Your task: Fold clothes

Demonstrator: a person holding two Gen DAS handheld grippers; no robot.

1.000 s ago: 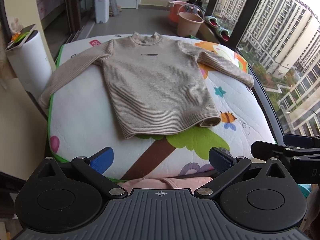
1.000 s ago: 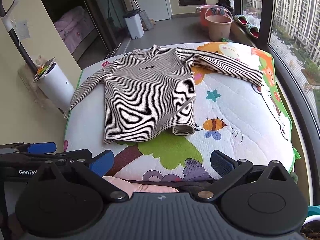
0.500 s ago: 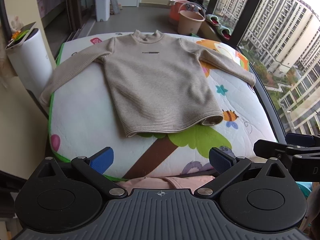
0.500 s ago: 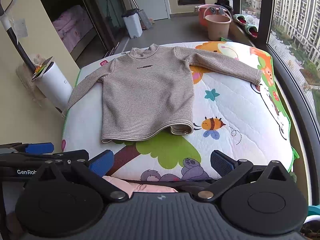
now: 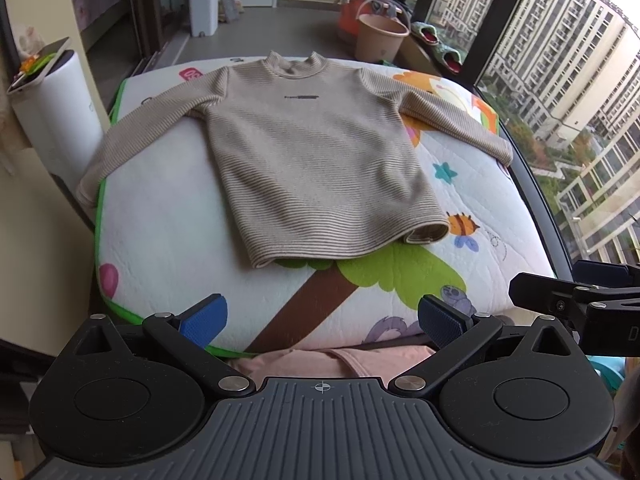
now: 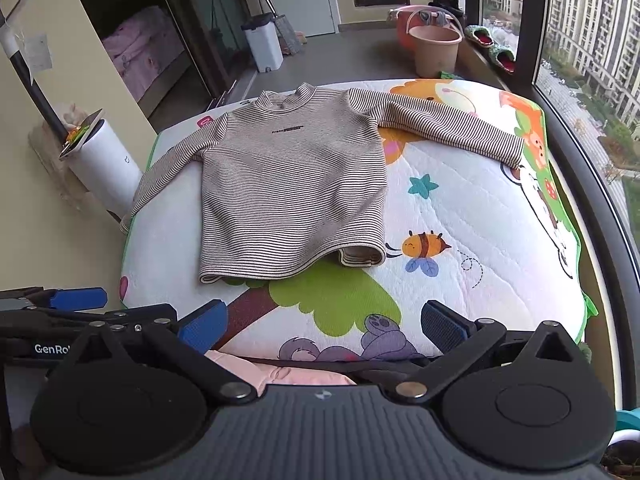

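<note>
Lying face up on a cartoon-printed mat [image 5: 168, 240], the striped sweater [image 5: 316, 160] had both sleeves spread out sideways and its collar at the far end. One hem corner was curled under. The left hand-held gripper [image 5: 322, 320] and the right hand-held gripper [image 6: 324, 322] hung near the mat's close edge, jaws wide apart, gripping nothing. Pink cloth [image 6: 280, 374] lay below them.
</note>
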